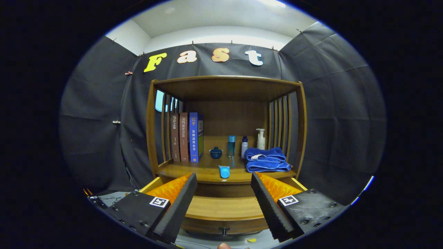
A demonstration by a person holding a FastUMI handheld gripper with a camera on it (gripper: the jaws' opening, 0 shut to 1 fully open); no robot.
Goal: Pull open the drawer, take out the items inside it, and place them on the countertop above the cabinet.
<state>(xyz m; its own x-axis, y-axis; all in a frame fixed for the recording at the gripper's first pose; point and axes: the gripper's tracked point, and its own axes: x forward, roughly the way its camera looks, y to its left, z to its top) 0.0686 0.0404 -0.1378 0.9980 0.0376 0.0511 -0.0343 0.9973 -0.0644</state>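
Now the tool [224, 204] hangs empty with its fingers spread wide apart, above the pulled-out drawer [221, 206], whose bare wooden floor shows between them. Straight ahead, on the surface [193, 171] just beyond the fingers, lies a small blue tube [224, 171].

Drawer [221, 207] pulled out below the fingers; its left and right ends are hidden behind the spread fingers of the gripper [224, 204], nothing held. Drawer knob [224, 230] partly shadowed. Towel [266, 159] beyond the right finger covers the pump bottle [261, 139] base. Book [193, 136] spine print too small to make out.
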